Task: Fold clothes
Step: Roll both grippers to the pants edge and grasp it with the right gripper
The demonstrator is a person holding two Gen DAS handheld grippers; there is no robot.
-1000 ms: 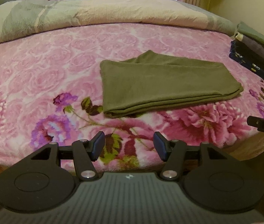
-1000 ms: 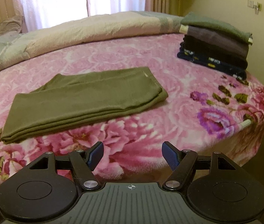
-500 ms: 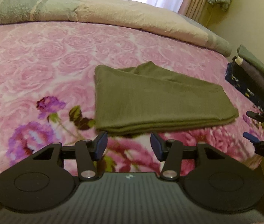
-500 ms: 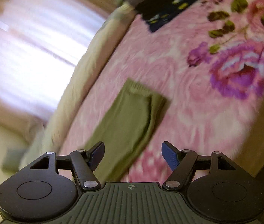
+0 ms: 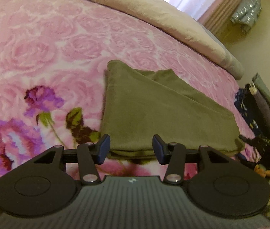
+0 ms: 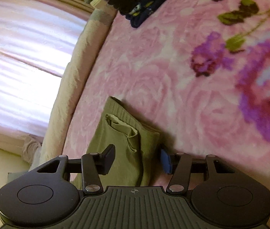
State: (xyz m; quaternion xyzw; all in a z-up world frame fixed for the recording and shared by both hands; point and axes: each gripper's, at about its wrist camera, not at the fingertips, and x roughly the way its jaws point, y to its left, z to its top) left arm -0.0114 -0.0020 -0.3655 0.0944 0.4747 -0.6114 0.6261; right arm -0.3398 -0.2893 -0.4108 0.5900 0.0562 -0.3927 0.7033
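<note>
1. A bed is covered by a pink blanket (image 5: 62, 43) printed with roses and purple flowers.
2. A beige quilt (image 5: 154, 9) is bunched along the far edge of the bed.
3. Daylight is let in through sheer white curtains (image 6: 20, 57).
4. Pinkish drapes (image 5: 222, 15) are hung beside a pale yellow wall (image 5: 268, 47).
</note>
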